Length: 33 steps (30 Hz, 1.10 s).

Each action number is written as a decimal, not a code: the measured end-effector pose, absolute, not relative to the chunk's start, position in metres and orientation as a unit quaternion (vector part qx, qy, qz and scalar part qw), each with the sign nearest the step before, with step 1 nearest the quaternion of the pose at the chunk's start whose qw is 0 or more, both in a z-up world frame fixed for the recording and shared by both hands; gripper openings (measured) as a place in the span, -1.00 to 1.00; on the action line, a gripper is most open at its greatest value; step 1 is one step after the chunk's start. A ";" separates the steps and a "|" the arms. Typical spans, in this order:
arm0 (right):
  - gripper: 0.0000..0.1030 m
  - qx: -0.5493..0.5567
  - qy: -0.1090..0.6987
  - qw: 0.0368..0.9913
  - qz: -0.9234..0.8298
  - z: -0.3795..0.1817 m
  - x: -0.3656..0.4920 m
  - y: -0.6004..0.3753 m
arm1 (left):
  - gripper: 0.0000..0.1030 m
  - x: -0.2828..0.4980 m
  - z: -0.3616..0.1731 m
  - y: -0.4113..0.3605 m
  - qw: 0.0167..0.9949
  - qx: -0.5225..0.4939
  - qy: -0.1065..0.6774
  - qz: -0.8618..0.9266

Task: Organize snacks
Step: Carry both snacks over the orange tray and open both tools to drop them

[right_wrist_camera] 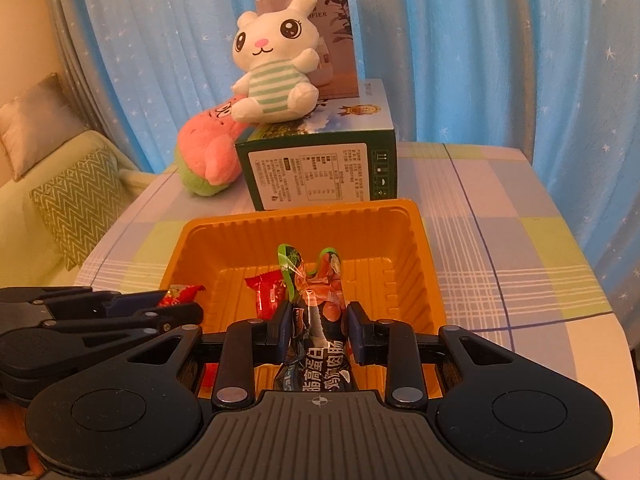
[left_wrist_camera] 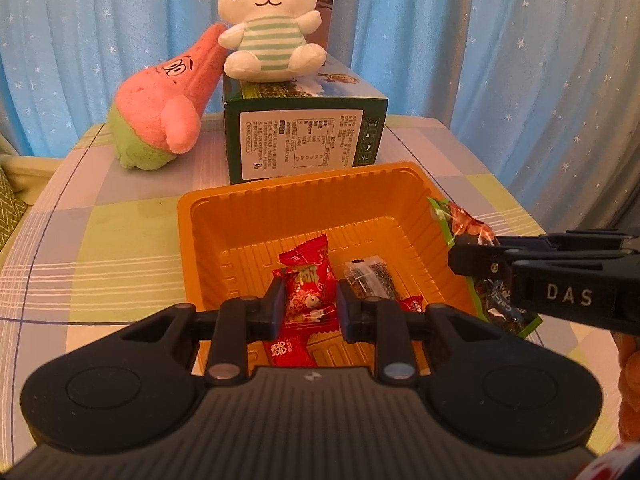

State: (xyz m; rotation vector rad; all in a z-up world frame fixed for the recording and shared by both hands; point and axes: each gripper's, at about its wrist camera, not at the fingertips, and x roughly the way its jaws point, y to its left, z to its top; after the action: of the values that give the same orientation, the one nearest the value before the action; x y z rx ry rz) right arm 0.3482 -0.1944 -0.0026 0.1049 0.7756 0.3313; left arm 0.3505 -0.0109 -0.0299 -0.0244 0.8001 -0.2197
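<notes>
An orange plastic tray (left_wrist_camera: 288, 194) (right_wrist_camera: 296, 216) stands on the checked tablecloth. My left gripper (left_wrist_camera: 310, 308) is shut on a red candy packet (left_wrist_camera: 308, 304) and holds it over the tray's near edge. On the tray floor lie another red candy (left_wrist_camera: 306, 254) and a clear sesame bar packet (left_wrist_camera: 374, 276). My right gripper (right_wrist_camera: 320, 332) is shut on a dark sausage packet with a green edge (right_wrist_camera: 316, 300), also above the tray's near side. Each gripper shows in the other's view: the right gripper (left_wrist_camera: 460, 258) at the tray's right rim, the left gripper (right_wrist_camera: 192, 314) at its left.
Behind the tray stands a green carton (left_wrist_camera: 304, 136) with a white bunny plush (left_wrist_camera: 268, 24) on top. A pink and green plush (left_wrist_camera: 160, 108) leans beside it. Blue starred curtains hang behind the table. A sofa with cushions (right_wrist_camera: 80, 196) is at the left.
</notes>
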 end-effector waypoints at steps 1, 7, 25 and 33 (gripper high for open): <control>-0.42 0.051 0.376 0.911 0.161 -0.003 0.349 -0.194 | -0.53 0.353 -0.032 -0.010 0.914 -0.014 0.392 -0.108; -0.42 0.056 0.380 0.910 0.159 -0.006 0.351 -0.197 | -0.25 0.349 -0.035 0.000 0.912 -0.014 0.398 -0.100; -0.31 0.116 0.364 0.908 0.168 -0.008 0.366 -0.192 | 0.19 0.316 -0.034 0.020 0.920 -0.001 0.387 -0.067; 0.04 0.135 0.368 0.909 0.143 -0.005 0.343 -0.208 | 0.29 0.282 -0.027 0.028 0.924 -0.006 0.379 -0.054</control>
State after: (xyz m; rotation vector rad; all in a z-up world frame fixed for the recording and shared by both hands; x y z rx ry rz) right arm 0.3432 -0.2079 -0.0046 0.2789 0.7600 0.2940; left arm 0.2818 0.0283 -0.0272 -0.0116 0.7769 -0.1104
